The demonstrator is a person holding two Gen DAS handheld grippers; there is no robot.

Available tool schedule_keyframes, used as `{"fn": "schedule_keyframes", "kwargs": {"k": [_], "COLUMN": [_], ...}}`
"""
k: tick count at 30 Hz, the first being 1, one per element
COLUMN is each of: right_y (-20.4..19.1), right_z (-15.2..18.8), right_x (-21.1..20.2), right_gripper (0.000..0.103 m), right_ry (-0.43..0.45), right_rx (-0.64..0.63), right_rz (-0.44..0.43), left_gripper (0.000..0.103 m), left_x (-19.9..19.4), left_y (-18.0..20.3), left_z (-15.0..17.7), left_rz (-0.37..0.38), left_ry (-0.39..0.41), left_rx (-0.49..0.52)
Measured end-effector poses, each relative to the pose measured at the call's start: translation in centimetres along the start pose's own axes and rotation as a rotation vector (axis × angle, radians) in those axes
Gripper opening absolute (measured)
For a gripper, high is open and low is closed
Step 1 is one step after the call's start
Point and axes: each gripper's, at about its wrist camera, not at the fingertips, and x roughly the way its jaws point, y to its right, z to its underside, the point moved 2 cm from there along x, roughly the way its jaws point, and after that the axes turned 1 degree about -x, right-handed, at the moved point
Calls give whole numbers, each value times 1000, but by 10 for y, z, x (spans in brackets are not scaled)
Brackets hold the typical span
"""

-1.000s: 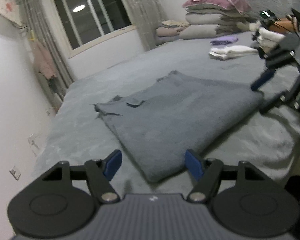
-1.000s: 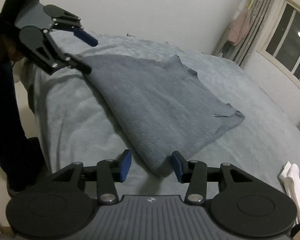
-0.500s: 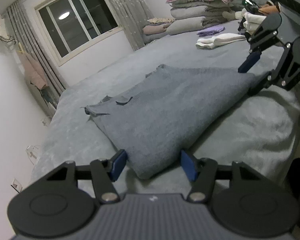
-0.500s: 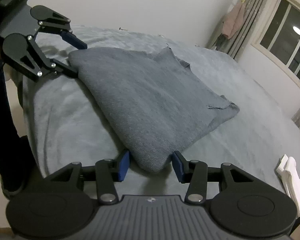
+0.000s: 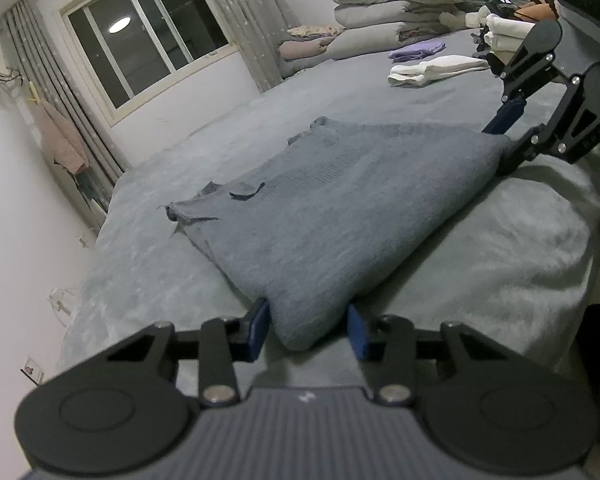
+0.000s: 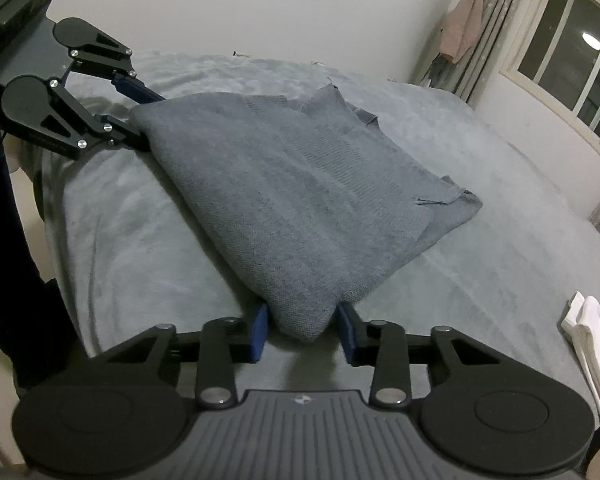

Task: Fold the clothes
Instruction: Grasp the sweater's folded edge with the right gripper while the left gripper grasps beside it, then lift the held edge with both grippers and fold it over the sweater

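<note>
White clothes cut off by right edge.

bed open beyond sweater; folded whites far

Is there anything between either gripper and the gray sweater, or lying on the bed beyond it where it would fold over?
Nothing visible: the left gripper and right gripper each straddle a near corner of the gray sweater, jaws just closing. The bed beyond looks bare.
</note>
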Motion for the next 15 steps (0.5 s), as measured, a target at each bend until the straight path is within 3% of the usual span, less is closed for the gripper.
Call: {"fn": "schedule_keyframes", "kwargs": {"k": [3, 15], "right_y": [1, 5], "right_z": [-1, -13], "right_x": [1, -18], "right_gripper": [20, 13], "right_ry": [-2, 88], "right_rx": [11, 47], "right_rz": [6, 100], "left_gripper": [20, 13], "left_x": [2, -4], "left_y": [0, -15], "left_z": [-1, -12], "left_rz": [-2, -3], "left_ry": [-14, -2], "left_rx": [-1, -102]}}
